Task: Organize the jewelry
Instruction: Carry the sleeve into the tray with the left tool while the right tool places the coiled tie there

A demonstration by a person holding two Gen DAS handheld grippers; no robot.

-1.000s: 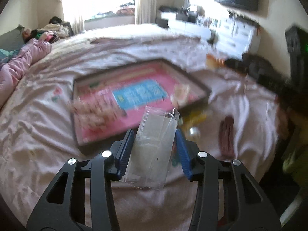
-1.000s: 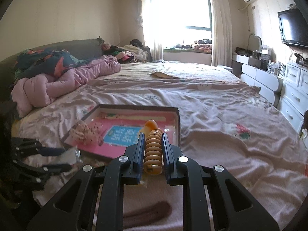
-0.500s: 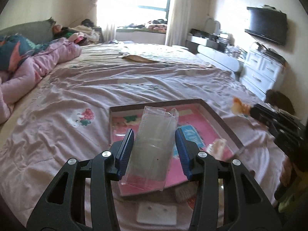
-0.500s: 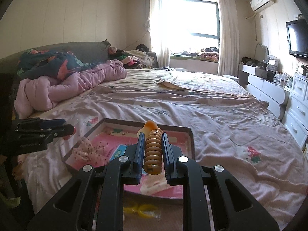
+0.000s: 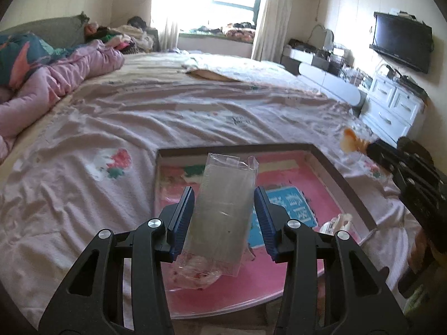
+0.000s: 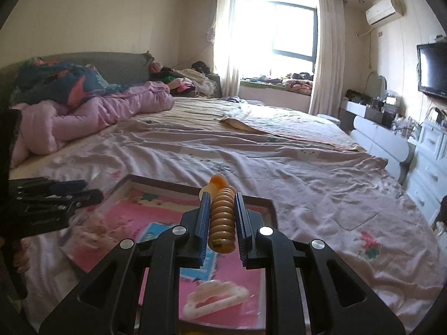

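The left gripper [image 5: 223, 209] is closed partway on a clear plastic bag [image 5: 220, 217], its blue pads pressing the bag's two long edges; the bag stands tilted, its open top pointing away from the camera, above the near left part of the tray [image 5: 329, 167]; the right gripper [image 6: 222, 217] is clamped narrowly on an amber ribbed hair clip [image 6: 222, 220], held lengthwise between the pads over the tray's far edge; the tray, dark-framed with a pink lining and a blue printed patch, lies on the bed [image 5: 167, 117] near its foot edge; a pale pink hair clip [image 6: 218, 297] rests in the tray's near part in the right wrist view; another small pale item [image 5: 338, 222] sits by the tray's right wall, too blurred to name; a pink quilt [image 6: 92, 117] is bunched along the bed's left side.
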